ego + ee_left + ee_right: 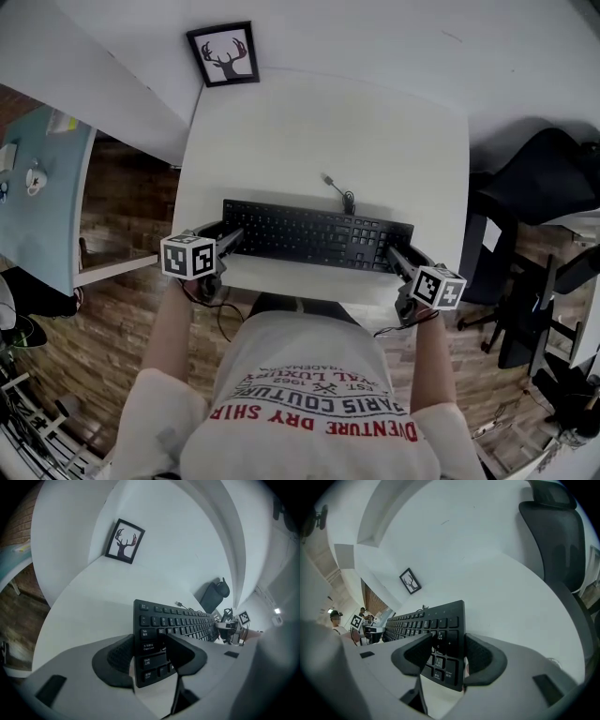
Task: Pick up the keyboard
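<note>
Office-type room: white desk [328,131] w/ keyboard [314,236], black office chair [555,545], framed deer pic [223,54].

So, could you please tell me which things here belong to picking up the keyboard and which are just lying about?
Job: keyboard, its cable, left tool, right tool.
Lying about: deer picture, black chair.

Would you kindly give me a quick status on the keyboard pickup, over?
Grip set: left tongs and right tongs shut on the keyboard ends. Keyboard on the table, not visibly lifted. Its cable trails behind; nothing blocking.
</note>
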